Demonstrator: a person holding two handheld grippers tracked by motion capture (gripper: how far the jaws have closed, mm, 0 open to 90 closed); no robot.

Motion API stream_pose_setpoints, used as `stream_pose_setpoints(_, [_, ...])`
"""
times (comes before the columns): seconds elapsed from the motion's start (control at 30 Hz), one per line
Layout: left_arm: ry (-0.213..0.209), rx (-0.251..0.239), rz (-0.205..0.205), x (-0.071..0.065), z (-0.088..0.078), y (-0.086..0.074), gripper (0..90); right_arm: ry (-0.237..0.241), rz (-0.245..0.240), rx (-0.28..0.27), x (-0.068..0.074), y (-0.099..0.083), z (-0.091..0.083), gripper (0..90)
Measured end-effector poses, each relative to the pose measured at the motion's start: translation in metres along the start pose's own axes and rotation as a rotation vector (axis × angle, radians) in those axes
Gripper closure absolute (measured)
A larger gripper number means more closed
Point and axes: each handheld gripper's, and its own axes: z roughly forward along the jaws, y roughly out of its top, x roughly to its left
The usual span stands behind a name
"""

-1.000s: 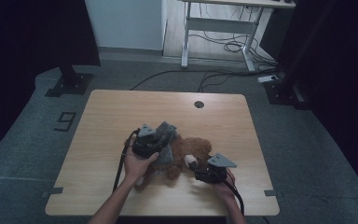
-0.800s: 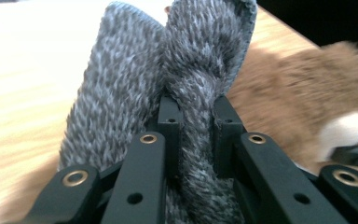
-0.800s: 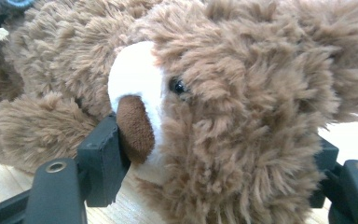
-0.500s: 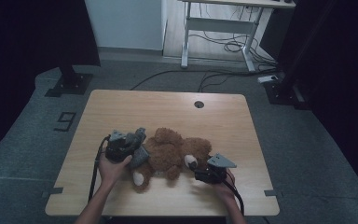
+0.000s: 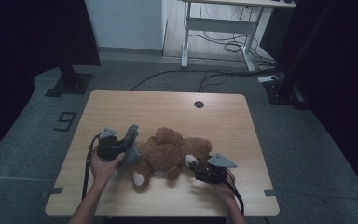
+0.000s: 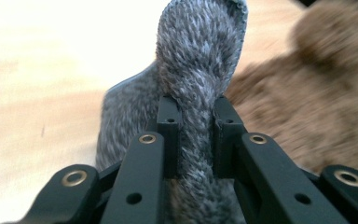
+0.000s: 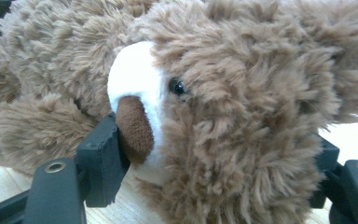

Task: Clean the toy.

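Teddy bear (image 5: 170, 154) lies on table (image 5: 168, 105). Left hand-held gripper (image 5: 121, 145) clamps grey fuzzy cloth (image 6: 198, 65) (pulled up beside bear's legs). Right hand-held gripper (image 5: 200, 171) grips bear's head across the muzzle.

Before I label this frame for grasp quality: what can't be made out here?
- Grey fuzzy cloth: the left gripper, clamped on it, covers its lower part in the left gripper view.
- Teddy bear: cut off by the right gripper view's edges; the head hides where the right gripper's far jaw touches.
- High view: both grips too small.
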Motion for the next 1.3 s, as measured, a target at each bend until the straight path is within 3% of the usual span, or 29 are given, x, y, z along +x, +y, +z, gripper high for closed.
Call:
stream_pose_setpoints(0.2, [-0.084, -0.044, 0.095, -0.046, -0.002, 0.024, 76.7, -0.001, 0.001, 0.000, 0.000, 0.000, 0.000, 26.4])
stream_pose_setpoints(0.37, [-0.142, -0.061, 0.221, -0.099, 0.017, 0.038, 76.6, -0.001, 0.002, -0.001, 0.000, 0.000, 0.000, 26.4])
stream_pose_setpoints(0.43, [-0.173, -0.059, 0.247, -0.120, 0.029, 0.044, 76.6, 0.001, 0.003, 0.001, 0.000, 0.000, 0.000, 26.4])
stream_pose_setpoints(0.6, [-0.234, -0.004, 0.276, -0.165, 0.069, 0.052, 76.3, 0.001, 0.003, -0.001, 0.000, 0.000, 0.000, 26.4])
stream_pose_setpoints(0.7, [-0.246, 0.062, 0.305, -0.186, 0.094, 0.047, 75.9, 0.000, -0.001, -0.002, 0.000, 0.000, 0.000, 26.4])
stream_pose_setpoints(0.77, [-0.232, 0.109, 0.334, -0.194, 0.108, 0.038, 75.8, 0.002, 0.005, -0.001, 0.000, 0.000, 0.000, 26.4])
stream_pose_setpoints(0.83, [-0.211, 0.091, 0.363, -0.194, 0.113, 0.029, 75.9, 0.001, 0.001, 0.004, 0.000, 0.000, 0.000, 26.4])
stream_pose_setpoints(0.93, [-0.243, 0.081, 0.307, -0.183, 0.108, 0.027, 76.4, 0.000, -0.006, 0.005, 0.000, 0.000, 0.000, 26.3])
stream_pose_setpoints(1.03, [-0.216, 0.069, 0.283, -0.168, 0.098, 0.027, 76.6, 0.000, -0.003, 0.004, 0.000, 0.000, 0.000, 26.3])
stream_pose_setpoints(1.13, [-0.147, 0.076, 0.278, -0.146, 0.087, 0.024, 76.8, 0.001, 0.000, 0.003, -0.001, 0.000, 0.000, 26.3])
stream_pose_setpoints(1.23, [-0.161, 0.062, 0.208, -0.117, 0.073, 0.021, 77.1, 0.001, 0.001, 0.000, -0.001, 0.000, 0.000, 26.3])
stream_pose_setpoints(1.3, [-0.157, 0.048, 0.183, -0.102, 0.062, 0.020, 77.1, 0.004, 0.002, 0.000, -0.001, 0.000, 0.000, 26.3])
